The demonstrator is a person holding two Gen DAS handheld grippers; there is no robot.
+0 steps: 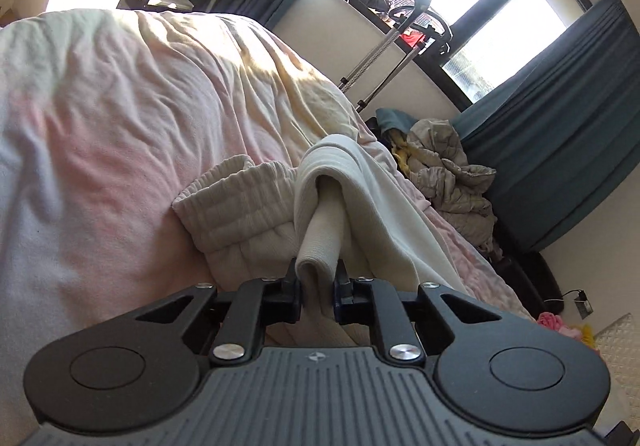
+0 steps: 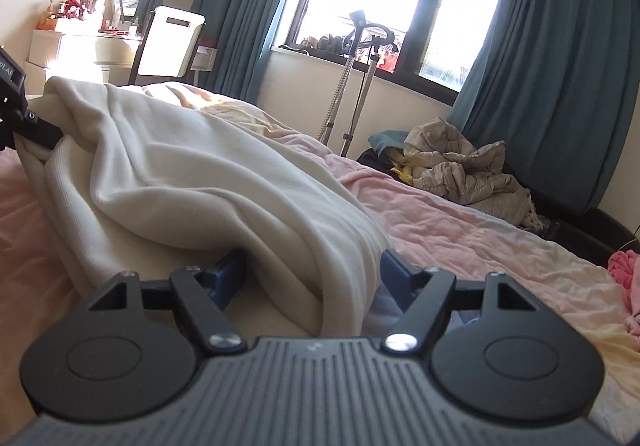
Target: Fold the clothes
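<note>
The left gripper is clamped on a bunched fold of the cream garment, its two fingers pressed close together with the cloth pinched between the pads. From that pinch the fabric rises ahead of the fingers in a rounded hump and falls away to their right as a smooth sheet. Just left of the fingers lies a ribbed cuff of the same cream cloth, resting on the pink bedsheet. The right gripper has its fingers spread wide, one blue pad on each side of a hanging fold of the garment; the left pad sits tucked under the cloth's edge, and I cannot tell whether either pad presses on it. Ahead of these fingers and to their left the garment slopes upward toward the other gripper, which holds the raised corner at the far left. To the right of the fingers the bedsheet stretches bare, and beyond it a crumpled grey heap sits below the teal curtains.
</note>
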